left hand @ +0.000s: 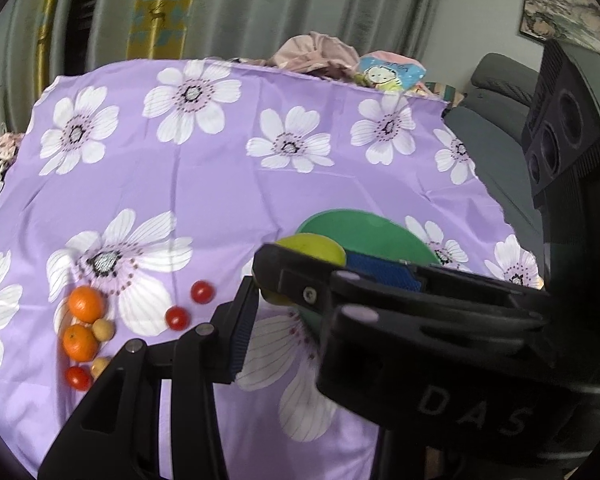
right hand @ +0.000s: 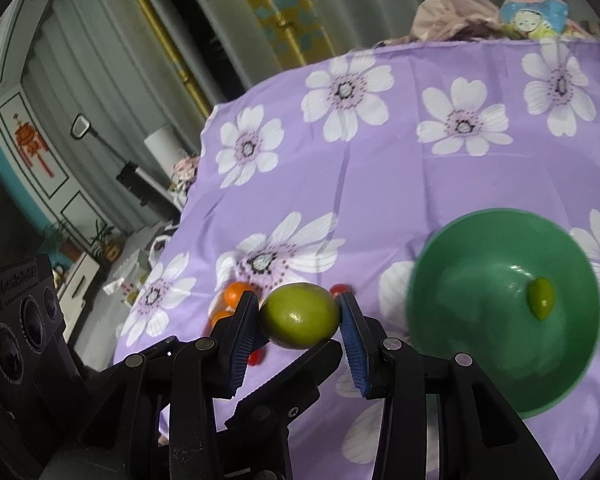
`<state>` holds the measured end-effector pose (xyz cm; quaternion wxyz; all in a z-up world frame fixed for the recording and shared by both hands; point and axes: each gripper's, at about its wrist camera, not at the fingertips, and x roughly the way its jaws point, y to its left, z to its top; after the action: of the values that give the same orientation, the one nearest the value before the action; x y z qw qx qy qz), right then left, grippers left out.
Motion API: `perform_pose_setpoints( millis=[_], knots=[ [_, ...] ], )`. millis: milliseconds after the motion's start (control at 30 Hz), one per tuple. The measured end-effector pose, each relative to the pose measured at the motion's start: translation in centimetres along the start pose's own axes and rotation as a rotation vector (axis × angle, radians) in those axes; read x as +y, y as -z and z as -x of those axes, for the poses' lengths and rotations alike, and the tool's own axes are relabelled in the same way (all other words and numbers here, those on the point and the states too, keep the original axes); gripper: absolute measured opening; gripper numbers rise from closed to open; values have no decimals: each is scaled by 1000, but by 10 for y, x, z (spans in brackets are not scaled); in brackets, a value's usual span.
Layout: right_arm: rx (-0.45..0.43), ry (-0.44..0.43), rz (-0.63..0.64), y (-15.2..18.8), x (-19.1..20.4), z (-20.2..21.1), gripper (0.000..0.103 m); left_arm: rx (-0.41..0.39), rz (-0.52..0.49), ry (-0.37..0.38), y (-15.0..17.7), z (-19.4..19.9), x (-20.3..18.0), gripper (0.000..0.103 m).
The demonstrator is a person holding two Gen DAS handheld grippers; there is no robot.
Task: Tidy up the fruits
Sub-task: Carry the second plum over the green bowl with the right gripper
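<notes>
My right gripper (right hand: 299, 316) is shut on a round green fruit (right hand: 299, 317) and holds it above the purple flowered cloth, left of a green bowl (right hand: 460, 264). A small green fruit (right hand: 541, 298) lies inside the bowl. In the left wrist view the right gripper (left hand: 300, 276) crosses in front with the green fruit (left hand: 314, 249) at the bowl's (left hand: 364, 228) left rim. Only one finger (left hand: 242, 332) of my left gripper shows; the other is hidden. Two oranges (left hand: 85, 303), cherry tomatoes (left hand: 201, 291) and small tan fruits (left hand: 103, 329) lie at the cloth's left.
A heap of clothes and a cartoon bag (left hand: 388, 70) sits at the table's far edge. A grey armchair (left hand: 496, 120) stands to the right. Curtains hang behind. The table edge drops off at the left (right hand: 188, 216).
</notes>
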<state>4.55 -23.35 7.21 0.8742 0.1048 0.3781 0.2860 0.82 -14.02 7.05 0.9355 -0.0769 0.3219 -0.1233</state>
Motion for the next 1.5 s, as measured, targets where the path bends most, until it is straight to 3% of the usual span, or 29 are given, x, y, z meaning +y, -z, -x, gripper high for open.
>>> perform_pose_setpoints(
  millis=[767,1500],
  knots=[
    [-76,96,-202,-5,-82,33,43,59,-92,135,-15,-53,-64,39],
    [4,168,-307,2,-120,15,43,171,-70,183,-8,-97,-71,39]
  ],
)
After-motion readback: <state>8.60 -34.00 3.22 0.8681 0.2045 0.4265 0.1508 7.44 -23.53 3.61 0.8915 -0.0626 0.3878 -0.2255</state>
